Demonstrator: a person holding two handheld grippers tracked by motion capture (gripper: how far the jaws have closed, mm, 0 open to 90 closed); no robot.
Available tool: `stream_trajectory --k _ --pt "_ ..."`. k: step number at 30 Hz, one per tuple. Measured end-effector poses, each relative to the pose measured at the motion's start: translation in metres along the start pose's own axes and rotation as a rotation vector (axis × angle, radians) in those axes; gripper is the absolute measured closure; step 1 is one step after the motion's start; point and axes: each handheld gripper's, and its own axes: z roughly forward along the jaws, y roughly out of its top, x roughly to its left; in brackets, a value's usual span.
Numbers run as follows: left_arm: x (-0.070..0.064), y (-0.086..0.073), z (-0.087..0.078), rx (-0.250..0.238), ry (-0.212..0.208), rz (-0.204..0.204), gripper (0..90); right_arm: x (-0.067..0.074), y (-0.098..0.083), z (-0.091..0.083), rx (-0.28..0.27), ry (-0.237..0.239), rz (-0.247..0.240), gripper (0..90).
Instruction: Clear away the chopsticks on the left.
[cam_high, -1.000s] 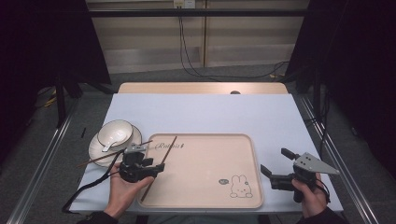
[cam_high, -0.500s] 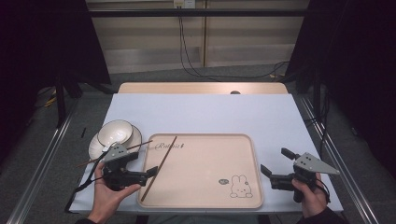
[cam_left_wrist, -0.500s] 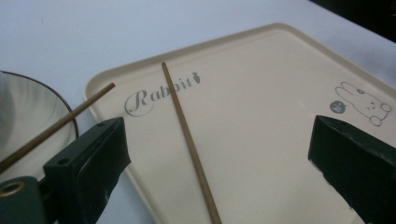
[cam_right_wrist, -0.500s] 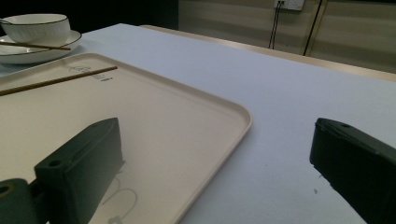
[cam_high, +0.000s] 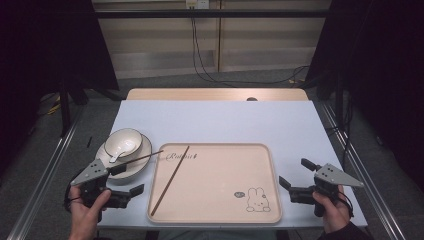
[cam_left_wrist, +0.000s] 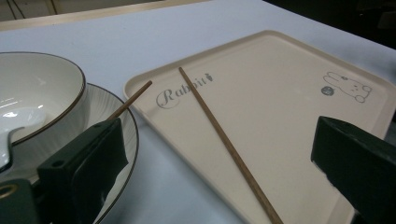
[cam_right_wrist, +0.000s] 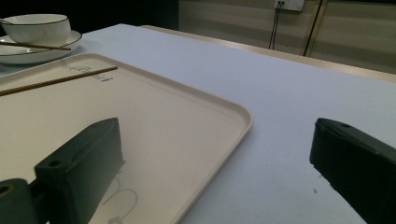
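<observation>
Left gripper (cam_high: 126, 180) jaws have just been opening, now wide and empty beside first chopstick (cam_high: 170, 181) lying in tray (cam_high: 272, 165); next grasps second chopstick (cam_high: 141, 158) across plate (cam_high: 142, 167); right gripper (cam_high: 295, 176) open, idle.

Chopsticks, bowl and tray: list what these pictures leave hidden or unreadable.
- Second chopstick: in the left gripper view its lower end is hidden behind the left hand-held gripper's jaw.
- First chopstick: its near end is cut off by that view's bottom edge.
- Spoon in the bowl: too small in the high view to tell its shape.
- Tray: in the right gripper view its near part is hidden behind the jaw.
</observation>
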Motion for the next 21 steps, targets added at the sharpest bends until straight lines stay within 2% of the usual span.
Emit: stream_trajectory --k 3,6,9,12,14,15,21 --pt "0.006 -0.006 -0.008 0.008 0.006 0.006 3.1 0.0 0.0 0.0 -0.001 -0.007 0.001 2.3" --pt "0.013 -0.011 -0.017 0.0 -0.017 -0.006 3.0 0.0 0.0 0.0 0.001 -0.003 0.0 2.3" --pt "0.02 -0.015 -0.024 0.026 -0.05 0.003 3.4 0.0 0.0 0.0 0.002 -0.003 0.002 2.3" --pt "0.029 -0.019 -0.029 0.028 -0.029 0.011 3.9 0.0 0.0 0.0 0.002 -0.004 0.001 2.2" --pt "0.033 -0.021 -0.031 0.022 -0.016 -0.006 4.0 0.0 0.0 0.0 0.002 -0.004 0.002 2.2" --pt "0.036 -0.021 -0.032 0.022 -0.02 -0.002 4.0 0.0 0.0 0.0 0.002 -0.004 0.002 2.2" --pt "0.049 -0.021 -0.04 0.023 0.027 0.034 4.5 0.0 0.0 0.0 0.0 -0.01 0.004 2.2"
